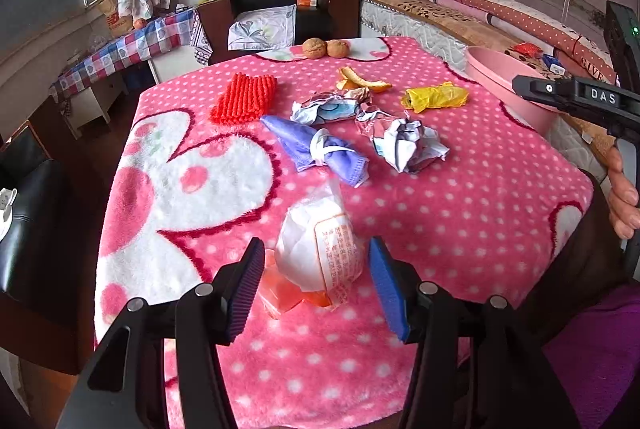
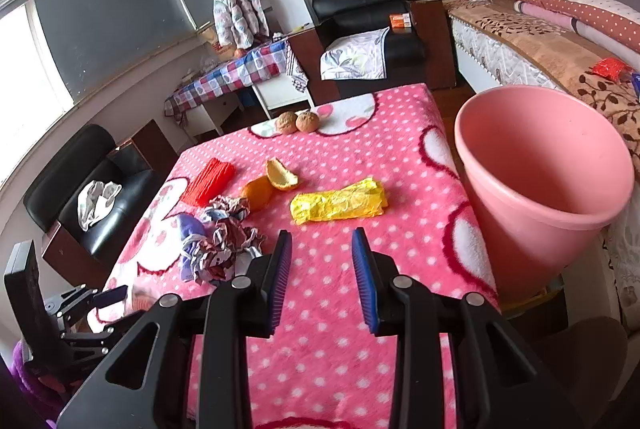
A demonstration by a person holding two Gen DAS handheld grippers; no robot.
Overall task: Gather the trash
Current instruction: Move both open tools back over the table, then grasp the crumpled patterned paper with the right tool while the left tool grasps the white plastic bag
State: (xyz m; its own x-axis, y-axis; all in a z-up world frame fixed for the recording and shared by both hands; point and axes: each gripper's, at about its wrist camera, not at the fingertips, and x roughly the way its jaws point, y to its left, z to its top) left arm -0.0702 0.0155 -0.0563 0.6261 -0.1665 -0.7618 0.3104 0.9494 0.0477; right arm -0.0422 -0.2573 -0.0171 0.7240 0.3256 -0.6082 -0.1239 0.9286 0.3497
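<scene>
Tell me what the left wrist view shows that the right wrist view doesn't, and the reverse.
Only the left wrist view shows the clear plastic wrapper, lying between the open left gripper. Only the right wrist view shows the inside of the pink bin and the open, empty right gripper. Both show the yellow wrapper, orange peel, crumpled paper, two walnuts and red cloth.
</scene>
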